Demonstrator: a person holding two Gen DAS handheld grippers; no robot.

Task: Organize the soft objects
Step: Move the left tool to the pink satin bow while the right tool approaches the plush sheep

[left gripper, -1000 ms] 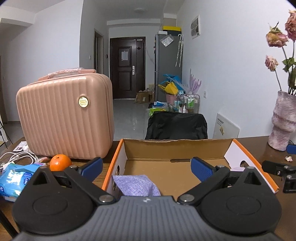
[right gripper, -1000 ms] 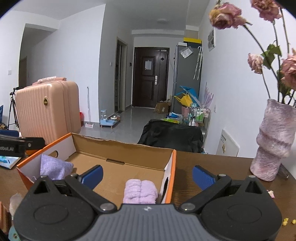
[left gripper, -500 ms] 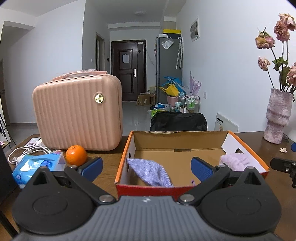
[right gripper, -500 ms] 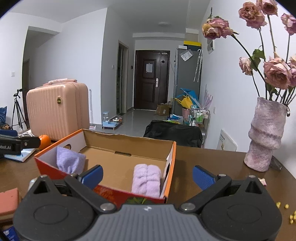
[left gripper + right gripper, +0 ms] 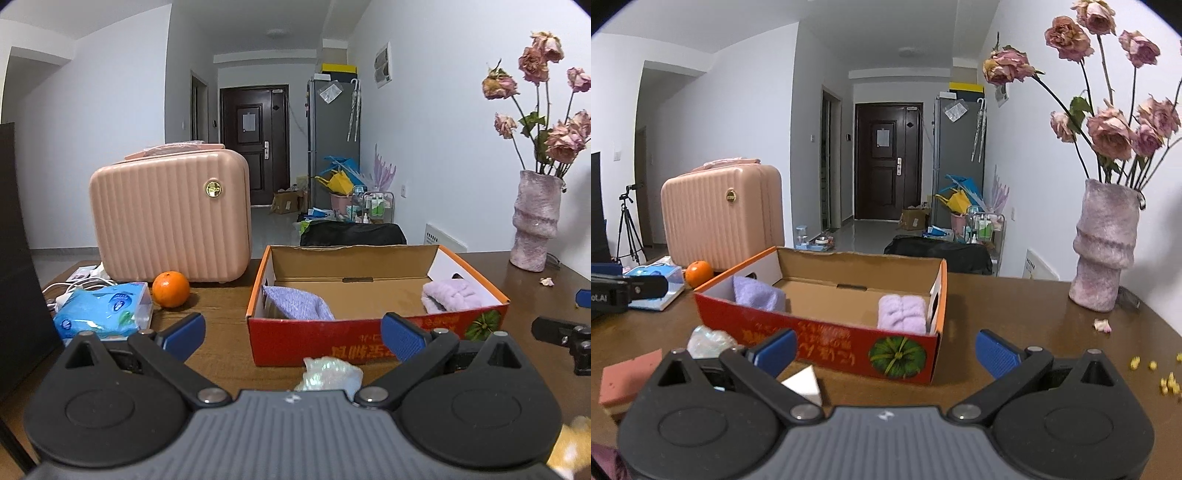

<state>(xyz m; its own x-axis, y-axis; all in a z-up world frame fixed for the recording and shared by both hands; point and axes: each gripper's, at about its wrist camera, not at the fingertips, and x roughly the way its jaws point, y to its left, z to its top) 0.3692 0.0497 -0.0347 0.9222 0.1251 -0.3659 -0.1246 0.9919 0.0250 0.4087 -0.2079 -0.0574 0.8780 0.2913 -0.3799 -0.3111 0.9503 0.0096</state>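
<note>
Cardboard box (image 5: 373, 341) on the wooden table holds a lavender cloth (image 5: 297, 303) and a rolled purple towel (image 5: 451, 298); both the left gripper (image 5: 291, 334) and right gripper (image 5: 884, 352) gape wide and empty before it. Reaching for the crinkly iridescent bundle (image 5: 328, 374) touching the box's front could shove the light box. Only the right wrist view shows a pink sponge (image 5: 628, 376) left of the box.

White walls (image 5: 92, 110), dark door (image 5: 255, 147) down the hall, grey fridge (image 5: 334, 136), tiled floor (image 5: 273, 225), brown table (image 5: 1015, 306)

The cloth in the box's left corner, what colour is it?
Pale purple cloth, clearest in the right wrist view.
</note>
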